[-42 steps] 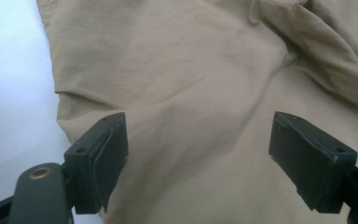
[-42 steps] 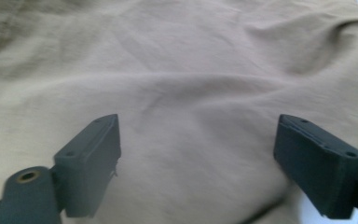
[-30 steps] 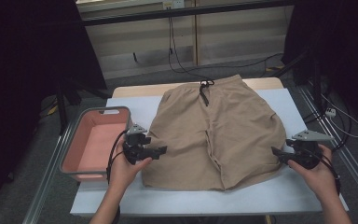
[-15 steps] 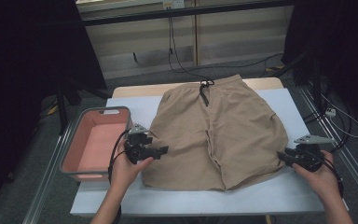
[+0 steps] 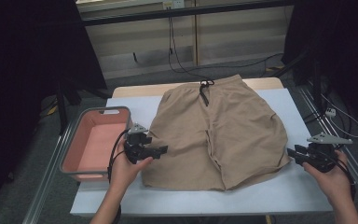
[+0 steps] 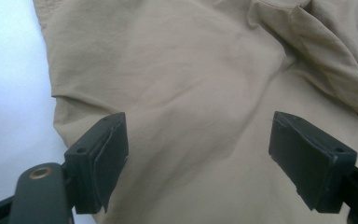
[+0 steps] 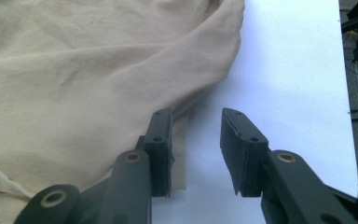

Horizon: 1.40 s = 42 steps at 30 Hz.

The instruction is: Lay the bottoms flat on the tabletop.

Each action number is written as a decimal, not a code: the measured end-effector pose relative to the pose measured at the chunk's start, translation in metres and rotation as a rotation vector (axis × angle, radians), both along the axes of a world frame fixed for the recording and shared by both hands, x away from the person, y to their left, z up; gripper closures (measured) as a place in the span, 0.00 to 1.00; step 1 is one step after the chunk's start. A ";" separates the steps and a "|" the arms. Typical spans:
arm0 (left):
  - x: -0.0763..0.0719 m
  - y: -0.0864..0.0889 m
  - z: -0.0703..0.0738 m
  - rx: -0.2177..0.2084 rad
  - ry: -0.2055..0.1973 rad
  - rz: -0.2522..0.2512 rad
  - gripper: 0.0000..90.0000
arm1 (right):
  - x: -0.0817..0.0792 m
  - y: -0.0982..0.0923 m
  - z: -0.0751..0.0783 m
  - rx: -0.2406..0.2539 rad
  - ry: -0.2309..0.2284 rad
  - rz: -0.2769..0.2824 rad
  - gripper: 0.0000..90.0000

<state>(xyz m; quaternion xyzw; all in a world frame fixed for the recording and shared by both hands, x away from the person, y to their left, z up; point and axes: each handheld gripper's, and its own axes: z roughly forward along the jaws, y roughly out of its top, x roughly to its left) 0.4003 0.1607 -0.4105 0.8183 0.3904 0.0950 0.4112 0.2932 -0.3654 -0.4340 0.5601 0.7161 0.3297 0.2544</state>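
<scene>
Tan shorts (image 5: pixel 223 135) lie flat on the white table (image 5: pixel 279 196), waistband and black drawstring (image 5: pixel 204 91) at the far end. My left gripper (image 5: pixel 161 150) sits at the outer edge of the shorts' left leg. In the left gripper view it (image 6: pixel 196 154) stands wide open just above the tan fabric (image 6: pixel 191 84), holding nothing. My right gripper (image 5: pixel 292 153) is at the right leg's hem corner. In the right gripper view it (image 7: pixel 196 140) is open with a narrow gap, one jaw over the hem edge (image 7: pixel 181 168) and the other over bare table.
A pink basket with a grey rim (image 5: pixel 103 110) stands at the table's left side, close behind my left hand. Metal rails (image 5: pixel 44 186) run along both sides of the table. Cables (image 5: pixel 335 116) trail on the floor at the right and behind.
My right gripper has slid a little toward the table's front edge, staying by the hem corner. The left gripper and the shorts have hardly moved.
</scene>
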 end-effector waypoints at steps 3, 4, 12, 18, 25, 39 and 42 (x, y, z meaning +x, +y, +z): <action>0.000 -0.001 -0.001 0.006 0.000 -0.003 0.22 | 0.003 0.005 -0.006 -0.026 0.032 0.020 0.72; 0.000 -0.001 -0.001 0.010 0.003 -0.006 0.22 | 0.005 0.007 -0.009 -0.035 0.043 0.028 0.72; 0.000 -0.002 -0.002 0.014 0.007 -0.008 0.22 | 0.009 0.016 -0.017 -0.040 0.098 0.070 0.94; 0.000 -0.001 0.000 0.008 0.002 -0.003 0.22 | 0.004 0.009 -0.006 -0.069 0.074 0.060 0.99; 0.000 0.001 0.001 0.010 -0.010 0.003 0.22 | -0.012 -0.011 0.009 -0.039 0.026 0.013 0.99; 0.000 -0.002 0.000 0.017 -0.003 -0.002 0.22 | 0.014 0.000 -0.011 -0.083 0.040 -0.043 0.76; 0.000 -0.002 -0.001 0.014 -0.002 0.002 0.22 | 0.022 0.003 -0.020 -0.084 0.070 -0.053 0.83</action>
